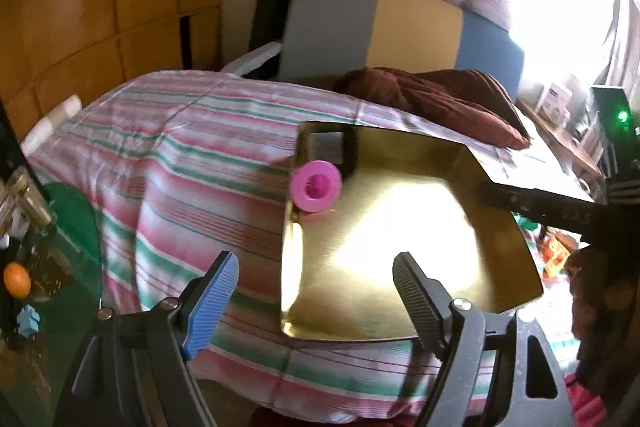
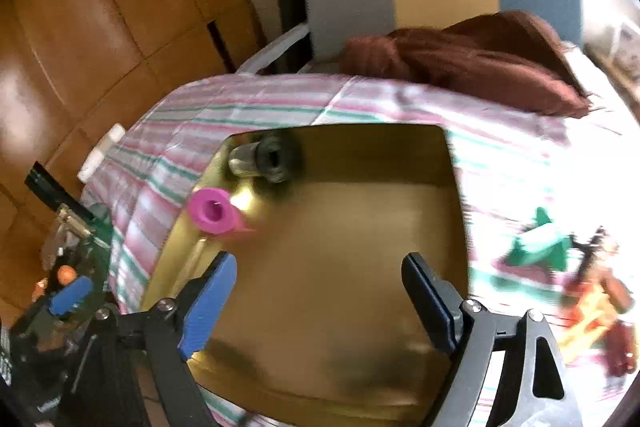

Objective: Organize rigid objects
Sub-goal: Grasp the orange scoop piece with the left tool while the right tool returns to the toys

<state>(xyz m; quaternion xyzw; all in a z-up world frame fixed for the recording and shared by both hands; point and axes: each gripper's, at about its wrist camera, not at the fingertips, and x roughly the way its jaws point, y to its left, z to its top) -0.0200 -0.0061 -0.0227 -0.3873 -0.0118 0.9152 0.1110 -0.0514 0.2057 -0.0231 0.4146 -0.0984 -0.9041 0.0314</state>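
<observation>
Now both grippers hang released above the gold tray [image 2: 360,247].
Pink spool [image 2: 212,211] lies upper left of right gripper [image 2: 320,291]; left gripper [image 1: 316,291] likewise empty.

We see a pink spool [image 2: 212,211] and a dark spool [image 2: 266,157] (both on their sides) along the gold tray's [image 2: 320,267] left rim.

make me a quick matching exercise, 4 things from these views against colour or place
Things:
1. tray
2. pink cup
3. brown pillow
4. bedsheet

Matches:
A. striped pink and green
B. lying on its side at the tray's left edge
C. shiny gold
D. at the head of the bed

Pairs: 1-C, 2-B, 3-D, 4-A
</observation>
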